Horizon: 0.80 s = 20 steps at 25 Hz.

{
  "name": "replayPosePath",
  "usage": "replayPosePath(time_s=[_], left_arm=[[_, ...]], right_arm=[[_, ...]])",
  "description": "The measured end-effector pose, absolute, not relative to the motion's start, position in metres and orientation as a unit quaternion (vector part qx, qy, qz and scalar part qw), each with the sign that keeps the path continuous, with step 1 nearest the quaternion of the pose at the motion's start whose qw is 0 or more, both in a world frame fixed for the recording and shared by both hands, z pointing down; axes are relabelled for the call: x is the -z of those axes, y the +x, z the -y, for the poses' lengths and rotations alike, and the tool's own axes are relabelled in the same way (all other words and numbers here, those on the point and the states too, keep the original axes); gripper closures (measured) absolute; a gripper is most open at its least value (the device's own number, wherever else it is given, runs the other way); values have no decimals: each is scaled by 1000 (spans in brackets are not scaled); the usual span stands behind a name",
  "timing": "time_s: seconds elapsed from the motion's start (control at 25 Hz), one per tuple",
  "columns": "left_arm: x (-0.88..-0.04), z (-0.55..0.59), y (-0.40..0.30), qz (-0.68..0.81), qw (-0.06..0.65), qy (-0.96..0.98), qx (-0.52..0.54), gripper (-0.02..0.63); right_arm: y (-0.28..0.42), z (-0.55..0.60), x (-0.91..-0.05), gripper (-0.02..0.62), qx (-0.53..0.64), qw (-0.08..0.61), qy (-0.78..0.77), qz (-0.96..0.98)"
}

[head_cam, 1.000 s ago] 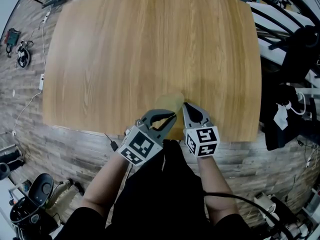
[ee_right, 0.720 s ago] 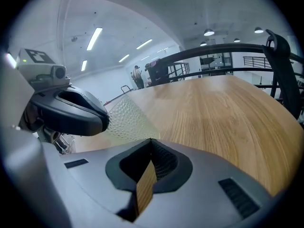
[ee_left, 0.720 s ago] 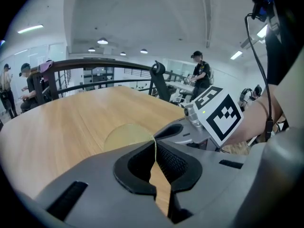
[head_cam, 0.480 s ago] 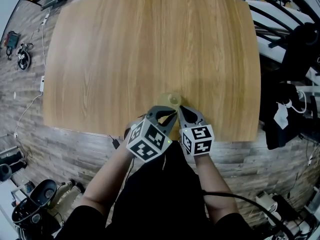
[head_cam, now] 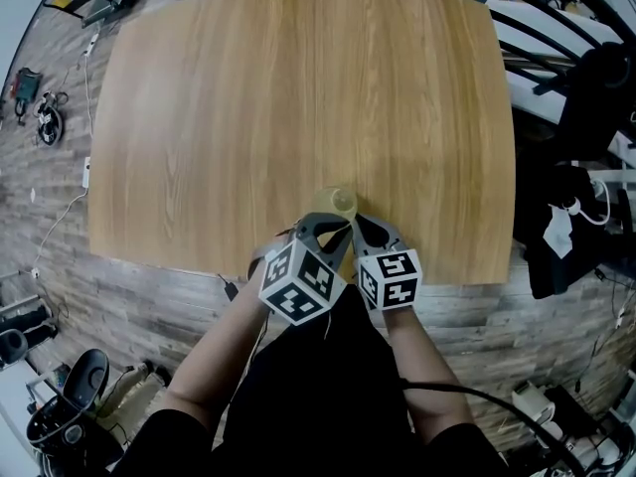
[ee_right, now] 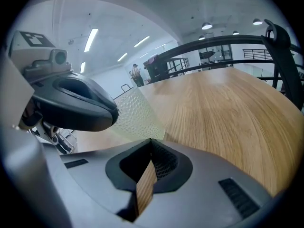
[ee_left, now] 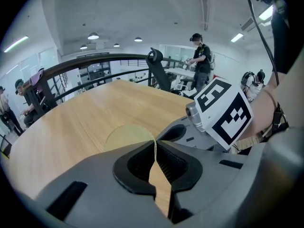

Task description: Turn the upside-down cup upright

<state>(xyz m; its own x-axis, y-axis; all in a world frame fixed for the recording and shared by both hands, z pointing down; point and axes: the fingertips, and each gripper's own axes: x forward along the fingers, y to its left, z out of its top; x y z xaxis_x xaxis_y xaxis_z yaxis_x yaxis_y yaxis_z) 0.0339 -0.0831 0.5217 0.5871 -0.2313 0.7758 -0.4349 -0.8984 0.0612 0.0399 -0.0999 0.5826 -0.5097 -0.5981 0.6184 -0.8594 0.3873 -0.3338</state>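
Observation:
A translucent yellow-green cup (head_cam: 339, 203) with a dimpled wall is near the table's front edge, just ahead of both grippers. My left gripper (head_cam: 335, 229) is shut on the thin wall of the cup (ee_left: 124, 136), whose edge shows between the pads at the left gripper's tips (ee_left: 155, 143). From the right gripper view the cup (ee_right: 136, 115) looks tilted, its wider end nearer my right gripper (ee_right: 151, 141). My right gripper (head_cam: 359, 223) is shut with nothing in it, close beside the cup on its right. Whether the cup rests on the wood is hidden.
The wooden table (head_cam: 298, 97) stretches away from the cup. Its front edge (head_cam: 437, 278) runs just under my hands. Cables and gear lie on the floor at the left (head_cam: 45, 107), and dark equipment stands at the right (head_cam: 586, 137).
The left gripper has shifted right and tipped further downward, its marker cube now nearer the right one. The cup has turned with it. The right gripper has hardly moved.

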Motion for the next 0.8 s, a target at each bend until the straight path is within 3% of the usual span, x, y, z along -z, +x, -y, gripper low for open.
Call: replayPosePath(time_s=[0.8], left_arm=[[-515,96,46,192,98,881,-422,566]], right_arm=[[48,106,-580,580,-333,190,449,807]])
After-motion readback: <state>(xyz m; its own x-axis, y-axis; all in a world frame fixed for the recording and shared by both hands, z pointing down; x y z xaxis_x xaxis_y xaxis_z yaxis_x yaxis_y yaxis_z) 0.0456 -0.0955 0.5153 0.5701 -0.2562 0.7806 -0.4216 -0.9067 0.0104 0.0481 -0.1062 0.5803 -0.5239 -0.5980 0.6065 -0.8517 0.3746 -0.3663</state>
